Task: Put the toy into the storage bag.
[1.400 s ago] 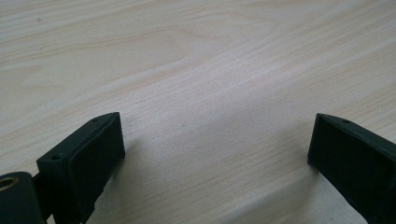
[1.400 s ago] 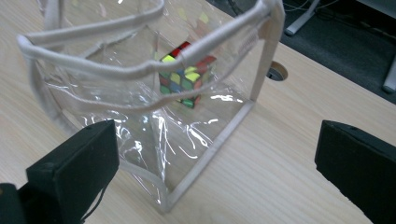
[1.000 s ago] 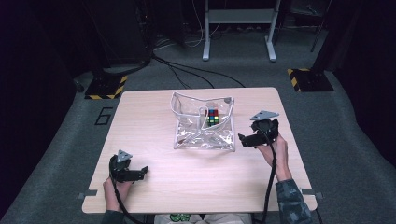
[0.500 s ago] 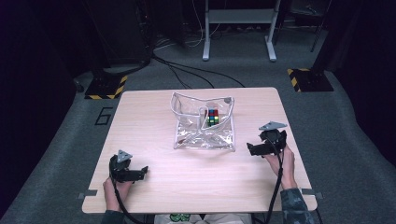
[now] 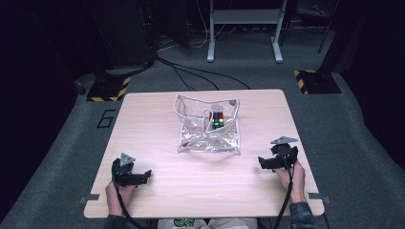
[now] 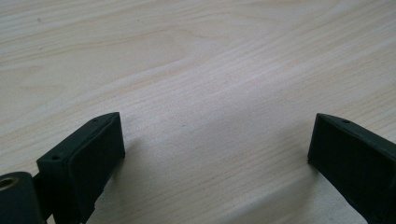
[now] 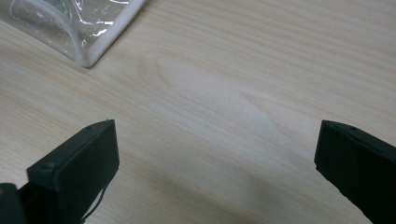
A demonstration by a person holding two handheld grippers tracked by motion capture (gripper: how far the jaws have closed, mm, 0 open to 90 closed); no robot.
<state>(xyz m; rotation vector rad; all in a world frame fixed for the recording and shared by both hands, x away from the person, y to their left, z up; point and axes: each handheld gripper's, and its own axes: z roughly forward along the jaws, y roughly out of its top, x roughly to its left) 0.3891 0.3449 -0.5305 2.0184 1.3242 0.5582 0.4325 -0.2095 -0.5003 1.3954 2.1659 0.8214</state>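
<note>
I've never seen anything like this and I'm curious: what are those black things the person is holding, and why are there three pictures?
A person sits at a wooden table holding a grabbing tool in each hand: the left gripper and the right gripper. One picture comes from a camera up high. The other two come from small cameras riding on each tool, looking along its black fingers. On the table lies a clear plastic pouch with a colourful puzzle cube inside. Both tools are open and hold nothing.

A clear, glossy pouch (image 5: 208,125) with a whitish edge is showing a multicoloured cube (image 5: 217,119) at frame centre. The pale wood-grain table (image 5: 157,119) is carrying two black grippers, left (image 5: 143,176) and right (image 5: 264,162).
</note>
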